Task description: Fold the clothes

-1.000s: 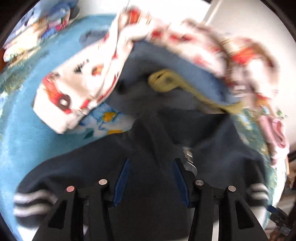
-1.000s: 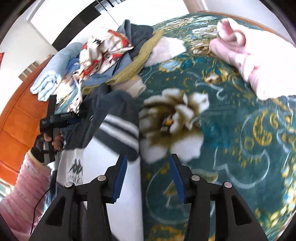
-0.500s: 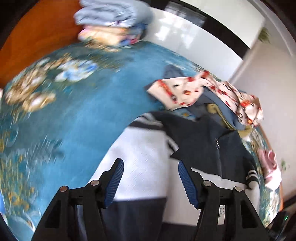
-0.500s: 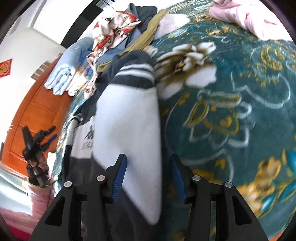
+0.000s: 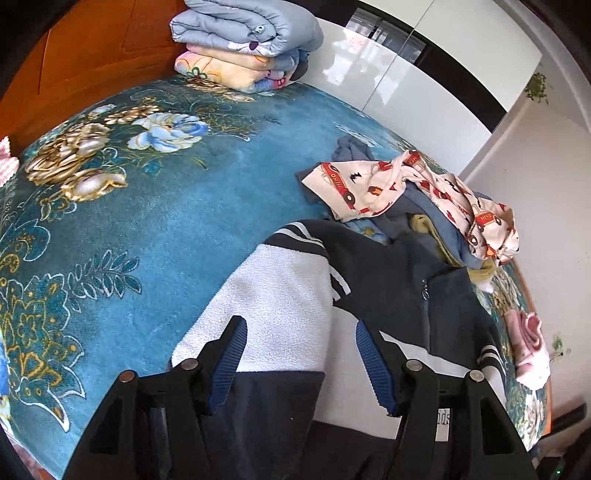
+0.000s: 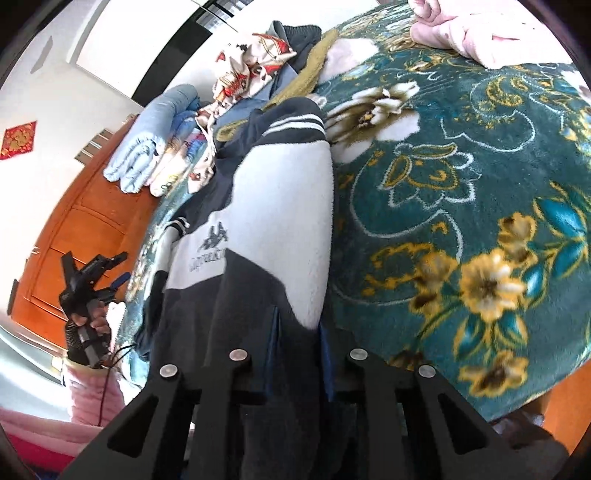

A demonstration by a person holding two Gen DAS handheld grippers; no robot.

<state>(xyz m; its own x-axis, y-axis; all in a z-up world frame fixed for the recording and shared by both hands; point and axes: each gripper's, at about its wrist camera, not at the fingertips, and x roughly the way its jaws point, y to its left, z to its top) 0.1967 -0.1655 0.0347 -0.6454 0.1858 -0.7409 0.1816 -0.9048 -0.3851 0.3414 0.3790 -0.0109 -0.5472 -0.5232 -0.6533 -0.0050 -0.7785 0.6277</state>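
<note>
A navy and white fleece jacket [image 5: 291, 295] with striped cuffs lies spread on the teal floral bedspread [image 5: 147, 206]. My left gripper [image 5: 299, 354] is open just above its near left sleeve, holding nothing. My right gripper [image 6: 297, 332] is shut on the jacket's [image 6: 288, 221] near hem at the bed's edge. The left gripper [image 6: 107, 271] also shows in the right wrist view, held in a hand off the bed's far side, jaws apart.
A heap of clothes lies beyond the jacket: a cream truck-print garment [image 5: 406, 188], blue and yellow pieces. Folded quilts [image 5: 243, 40] are stacked by the wooden headboard. A pink garment [image 6: 480, 33] lies at the bed's far right. A white wall stands behind.
My left gripper pulled back from the jacket's collar to the near sleeve. My right gripper moved down the sleeve side to the hem and closed on it.
</note>
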